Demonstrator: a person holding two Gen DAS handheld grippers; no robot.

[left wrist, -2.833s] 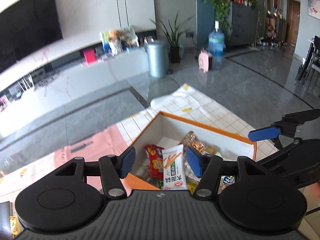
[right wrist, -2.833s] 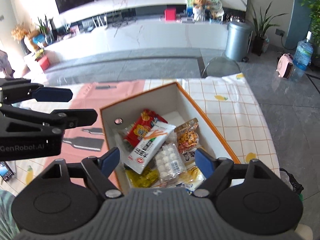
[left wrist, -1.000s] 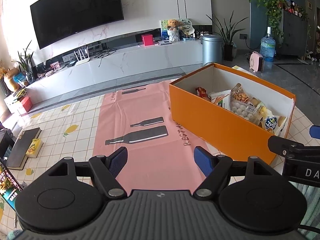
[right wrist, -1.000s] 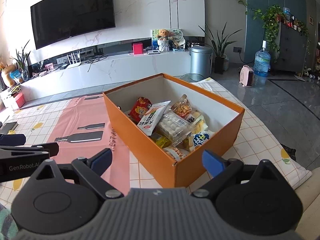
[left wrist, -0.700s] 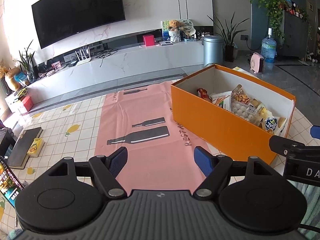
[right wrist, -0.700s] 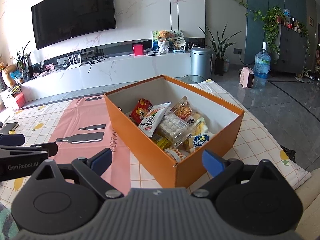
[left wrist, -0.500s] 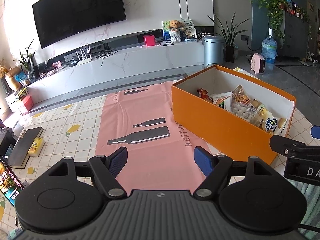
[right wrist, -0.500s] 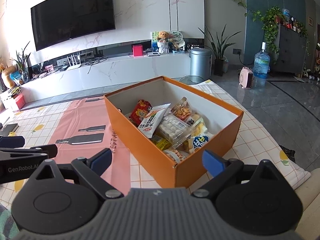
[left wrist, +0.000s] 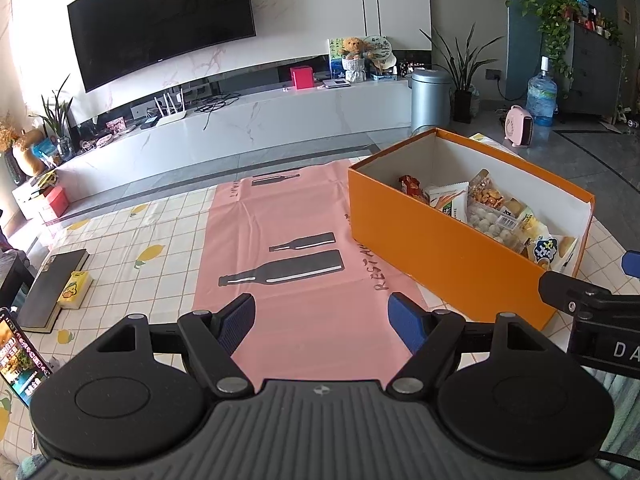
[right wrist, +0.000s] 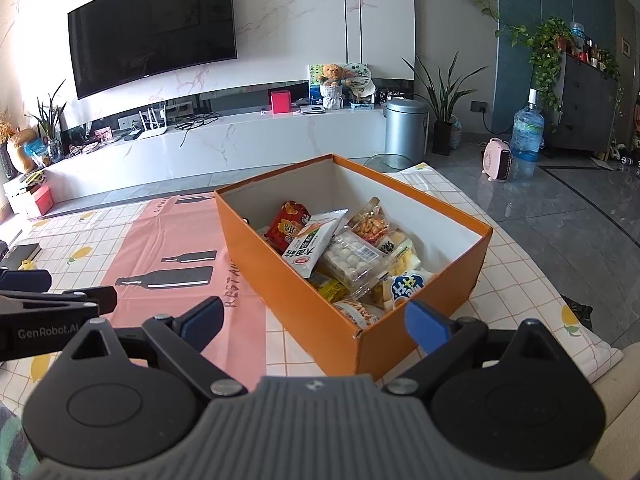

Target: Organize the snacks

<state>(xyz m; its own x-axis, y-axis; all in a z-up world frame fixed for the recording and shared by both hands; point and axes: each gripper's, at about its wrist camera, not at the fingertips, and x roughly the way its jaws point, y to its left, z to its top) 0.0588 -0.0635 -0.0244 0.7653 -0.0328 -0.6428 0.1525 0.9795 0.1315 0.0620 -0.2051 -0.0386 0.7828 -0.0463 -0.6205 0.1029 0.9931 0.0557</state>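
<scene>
An open orange box (right wrist: 280, 264) stands on the table and also shows in the left wrist view (left wrist: 440, 256). Inside lie several snack packs: a red bag (right wrist: 289, 226), a white and green pack (right wrist: 310, 246), a clear tray of white balls (right wrist: 350, 260) and a blue and white bag (right wrist: 406, 286). My left gripper (left wrist: 322, 318) is open and empty above the pink mat (left wrist: 292, 240), left of the box. My right gripper (right wrist: 314, 322) is open and empty in front of the box's near corner.
A checked cloth (left wrist: 132, 240) with lemon prints covers the table. A dark book (left wrist: 52, 284) with a small yellow box (left wrist: 74, 288) lies at the far left, and a lit phone (left wrist: 20, 364) sits near the left edge. A TV console and grey bin (right wrist: 404, 130) stand beyond.
Both grippers have pulled back from over the box to the table's near side and now hold nearly still. Both stay open and empty.
</scene>
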